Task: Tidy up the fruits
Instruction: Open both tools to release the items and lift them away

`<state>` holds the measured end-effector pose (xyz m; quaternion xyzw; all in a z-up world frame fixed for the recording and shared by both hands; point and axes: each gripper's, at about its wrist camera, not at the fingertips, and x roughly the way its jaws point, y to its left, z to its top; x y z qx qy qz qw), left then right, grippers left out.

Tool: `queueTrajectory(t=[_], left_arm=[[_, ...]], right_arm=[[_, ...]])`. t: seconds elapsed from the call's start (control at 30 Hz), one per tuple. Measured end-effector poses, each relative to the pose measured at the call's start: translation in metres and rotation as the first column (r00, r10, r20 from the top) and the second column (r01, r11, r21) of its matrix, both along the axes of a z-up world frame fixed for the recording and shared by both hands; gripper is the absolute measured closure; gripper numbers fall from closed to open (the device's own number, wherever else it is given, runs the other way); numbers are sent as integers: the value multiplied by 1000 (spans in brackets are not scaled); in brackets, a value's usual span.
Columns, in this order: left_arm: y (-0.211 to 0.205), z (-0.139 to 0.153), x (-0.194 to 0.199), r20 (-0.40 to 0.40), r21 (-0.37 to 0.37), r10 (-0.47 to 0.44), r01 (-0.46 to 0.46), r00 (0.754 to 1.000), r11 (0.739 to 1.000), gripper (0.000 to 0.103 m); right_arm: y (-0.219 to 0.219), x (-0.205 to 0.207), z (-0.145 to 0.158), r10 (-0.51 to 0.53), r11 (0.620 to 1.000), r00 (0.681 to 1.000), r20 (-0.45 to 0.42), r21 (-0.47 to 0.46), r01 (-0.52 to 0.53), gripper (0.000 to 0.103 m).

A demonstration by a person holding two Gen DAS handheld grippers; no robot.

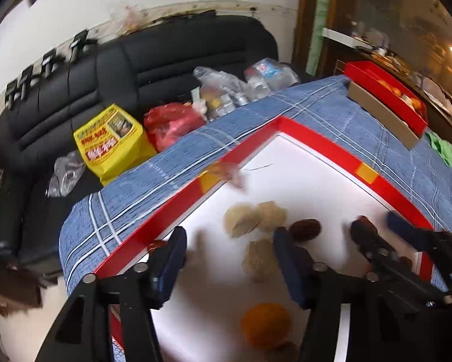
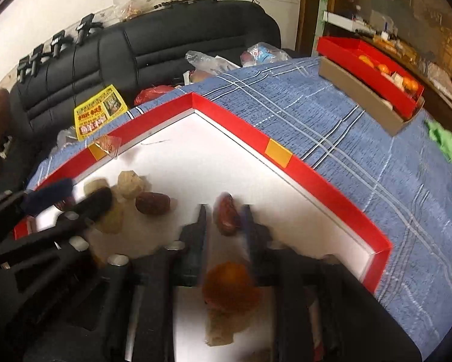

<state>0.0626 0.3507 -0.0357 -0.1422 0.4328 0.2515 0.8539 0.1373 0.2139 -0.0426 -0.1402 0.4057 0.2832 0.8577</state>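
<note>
A red-rimmed box (image 1: 316, 138) with a white floor lies on a blue checked cloth. On its floor are pale beige fruits (image 1: 242, 220), a dark red date (image 1: 306, 229) and an orange (image 1: 265, 325). My left gripper (image 1: 229, 256) is open over the floor, with one beige fruit (image 1: 259, 259) lying loose between its fingers. My right gripper (image 2: 226, 226) is open, and a second red date (image 2: 226, 217) lies between its fingertips with a gap on the left side. The orange (image 2: 229, 283) sits just behind that date. The left gripper (image 2: 72, 199) shows at the left edge of the right wrist view.
A second red box (image 2: 370, 63) holding oranges rests on a brown cardboard tray at the table's far right. A green cloth (image 2: 443, 141) lies near it. Behind the table a black sofa (image 1: 165, 60) carries a yellow bag (image 1: 111, 138) and plastic bags.
</note>
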Motion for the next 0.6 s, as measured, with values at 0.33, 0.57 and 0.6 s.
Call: queueTrajectory(t=[0.33,0.57,0.6], left_arm=[[-14,40,-52,151,41,1,-8,989,999,0],[-62,46,-90,152,51,-71,64,986,997,0],[-68,45,-93,146,58,-80,72,986,996,0]], right_arm=[[-43,-25,47,-26,996,993,118,86,16,0],[-99,-84,71,25,993,982,185,111,-46,0],[-107,-94,72,35,991,982,185,118,-57,0]])
